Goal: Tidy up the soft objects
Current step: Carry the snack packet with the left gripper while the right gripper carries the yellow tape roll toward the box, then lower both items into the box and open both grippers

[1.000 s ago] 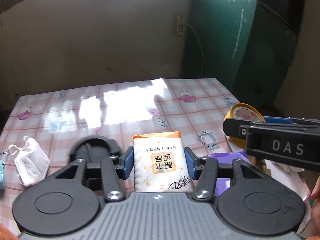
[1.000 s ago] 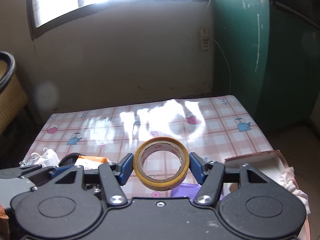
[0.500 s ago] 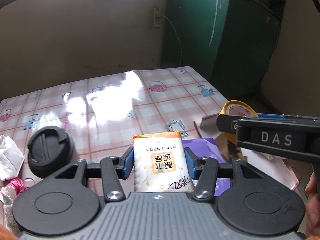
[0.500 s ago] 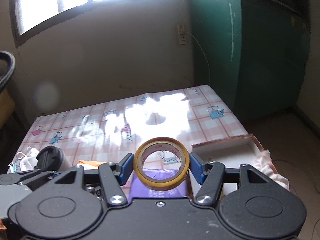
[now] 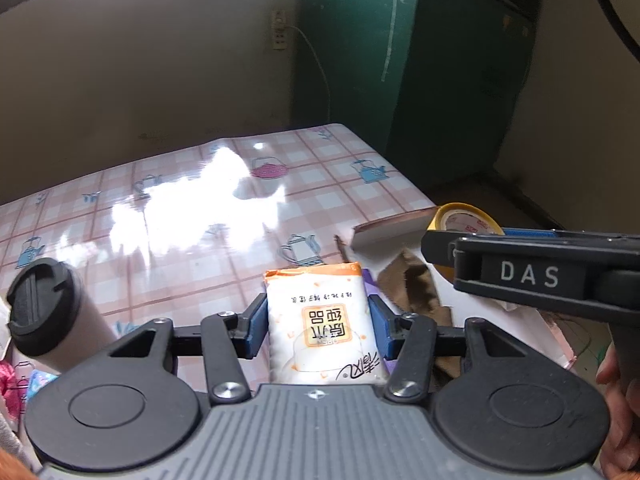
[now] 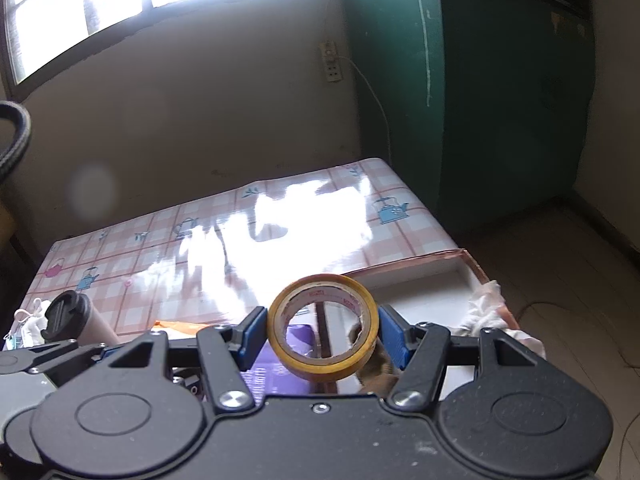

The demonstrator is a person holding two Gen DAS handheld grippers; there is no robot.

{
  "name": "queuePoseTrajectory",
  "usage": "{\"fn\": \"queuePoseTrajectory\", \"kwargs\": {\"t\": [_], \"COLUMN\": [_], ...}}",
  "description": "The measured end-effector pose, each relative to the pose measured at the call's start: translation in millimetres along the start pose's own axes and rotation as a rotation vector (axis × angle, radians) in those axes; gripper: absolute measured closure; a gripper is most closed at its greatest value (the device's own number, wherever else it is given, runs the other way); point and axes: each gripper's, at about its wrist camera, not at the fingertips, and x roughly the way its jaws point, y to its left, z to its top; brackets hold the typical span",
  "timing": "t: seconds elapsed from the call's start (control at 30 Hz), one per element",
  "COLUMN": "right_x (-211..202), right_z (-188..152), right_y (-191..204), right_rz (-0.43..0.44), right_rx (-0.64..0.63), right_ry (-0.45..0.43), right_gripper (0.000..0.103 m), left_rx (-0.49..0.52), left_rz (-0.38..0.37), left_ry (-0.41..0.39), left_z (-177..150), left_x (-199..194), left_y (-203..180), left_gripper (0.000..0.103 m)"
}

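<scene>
Here, the left claw (image 5: pixel 316 330) grips a tissue pack (image 5: pixel 320 320) lengthwise; the right claw (image 6: pixel 322 338) clamps a tape roll (image 6: pixel 323 346). The open box (image 6: pixel 440 292) lies just ahead, nearer the right claw.

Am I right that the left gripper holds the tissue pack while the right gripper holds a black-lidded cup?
Not quite. The right gripper holds a roll of tape, as the right wrist view shows. The black-lidded cup stands on the table. The left gripper does hold the tissue pack.
</scene>
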Motion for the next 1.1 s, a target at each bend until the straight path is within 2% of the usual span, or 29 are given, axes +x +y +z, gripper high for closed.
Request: {"fn": "queuePoseTrajectory", "kwargs": {"t": [0.57, 0.9, 1.0, 1.07, 1.1], "right_x": [-4, 9, 12, 13, 13], "right_z": [-8, -20, -21, -22, -22], "right_y": [-75, -100, -101, -102, -102], "right_rz": [-0.075, -0.098, -0.103, -0.105, -0.102], "right_rx": [0.07, 0.098, 0.107, 0.117, 0.119], "right_ry": [0.036, 0.099, 0.11, 0.11, 0.112], "right_gripper": [0.03, 0.03, 0.029, 0.028, 0.027], "left_rx": [0.081, 0.148, 0.162, 0.159, 0.158], "left_rz": [-0.109, -0.199, -0.245, -0.266, -0.275], "left_ry": [0.04, 0.058, 0.053, 0.058, 0.055], "left_z": [-9, -20, -25, -28, -29], "left_x": [19, 31, 33, 31, 30], "left_y": [-59, -87, -91, -91, -91], "left_gripper": [0.05, 0.049, 0.046, 0.03, 0.028]}}
